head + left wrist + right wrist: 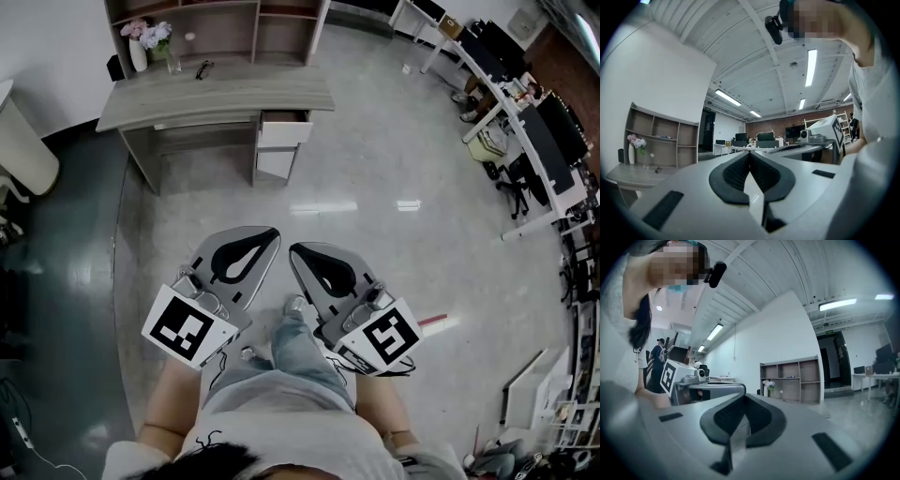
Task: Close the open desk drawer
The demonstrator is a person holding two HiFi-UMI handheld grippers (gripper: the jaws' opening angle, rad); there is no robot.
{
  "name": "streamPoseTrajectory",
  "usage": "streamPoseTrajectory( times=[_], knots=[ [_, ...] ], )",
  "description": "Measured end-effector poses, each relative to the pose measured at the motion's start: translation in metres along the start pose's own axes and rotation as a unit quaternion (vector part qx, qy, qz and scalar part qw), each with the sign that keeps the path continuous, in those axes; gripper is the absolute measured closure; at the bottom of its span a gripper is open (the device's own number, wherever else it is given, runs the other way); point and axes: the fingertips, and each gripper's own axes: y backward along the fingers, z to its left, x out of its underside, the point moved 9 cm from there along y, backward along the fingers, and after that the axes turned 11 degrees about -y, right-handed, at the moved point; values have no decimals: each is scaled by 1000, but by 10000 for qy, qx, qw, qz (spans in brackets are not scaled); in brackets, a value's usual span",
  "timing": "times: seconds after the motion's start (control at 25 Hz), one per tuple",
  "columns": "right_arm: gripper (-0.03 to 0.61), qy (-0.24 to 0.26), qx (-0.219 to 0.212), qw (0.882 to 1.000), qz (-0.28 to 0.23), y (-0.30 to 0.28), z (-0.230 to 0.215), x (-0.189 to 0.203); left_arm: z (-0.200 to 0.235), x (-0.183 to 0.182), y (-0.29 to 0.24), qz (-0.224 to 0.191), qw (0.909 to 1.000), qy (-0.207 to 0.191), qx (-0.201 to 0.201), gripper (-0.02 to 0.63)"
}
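Observation:
A grey wooden desk (216,94) stands across the room in the head view, with its white top drawer (284,130) pulled out toward me. My left gripper (268,236) and right gripper (300,252) are held close to my body, far from the desk, tips near each other. Both are shut with nothing between the jaws. In the left gripper view my left gripper (749,152) points level across the room, with the desk (633,176) at far left. My right gripper (743,396) points toward the shelf unit (791,380).
A vase of flowers (141,45), a glass and spectacles (202,67) sit on the desk, with a shelf unit (220,23) behind it. White desks with chairs and monitors (525,141) line the right side. A white rounded object (23,145) stands at left.

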Motion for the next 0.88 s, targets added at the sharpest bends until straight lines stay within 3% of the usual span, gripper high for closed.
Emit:
streamPoseTrajectory(
  times=[0.44,0.88],
  knots=[
    [571,-2,-331,9994,-125,-33,-93,-25,35,5,-75,96,9995,-74,-285,603],
    [571,-38,-688,9976,-79,-31,-170,-35,38,10,-147,142,9977,-168,-634,603]
  ],
)
